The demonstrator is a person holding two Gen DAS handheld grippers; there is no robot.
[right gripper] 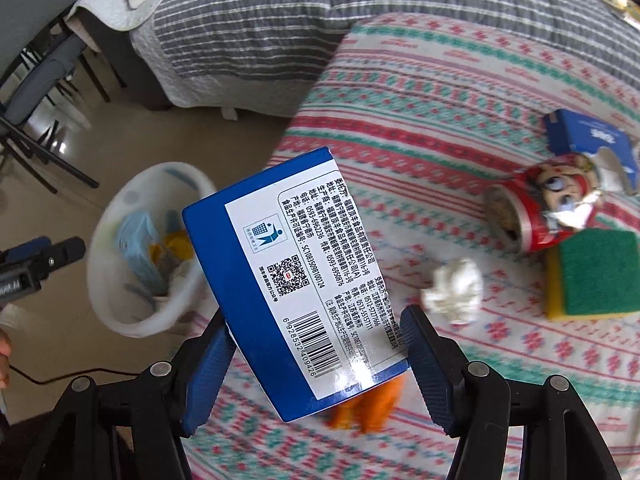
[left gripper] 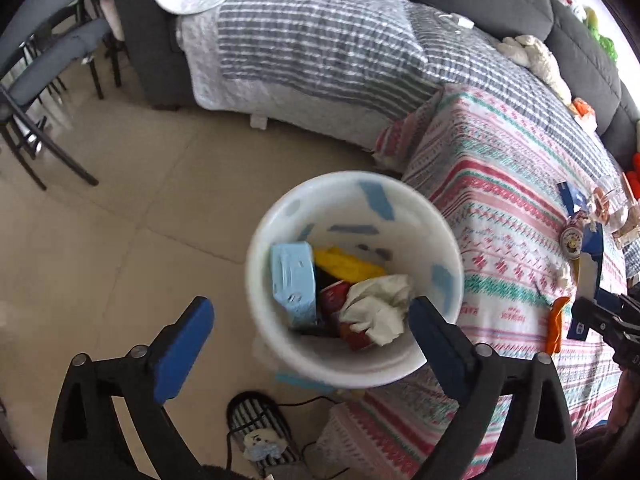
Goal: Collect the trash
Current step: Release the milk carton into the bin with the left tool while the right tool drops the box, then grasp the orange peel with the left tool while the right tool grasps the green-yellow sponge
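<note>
A white bin stands on the floor by the patterned blanket. It holds a light blue packet, yellow and red wrappers and a crumpled white tissue. My left gripper hangs over the bin, open, with nothing between its pads. My right gripper is shut on a blue and white box, held tilted above the blanket's edge, to the right of the bin. Part of an orange scrap shows under the box. The left gripper's tip shows at the left edge.
On the blanket lie a crumpled tissue, a red can on its side, a green and yellow sponge and a torn blue box. Chairs stand at the left. A striped slipper and a cable lie on the floor.
</note>
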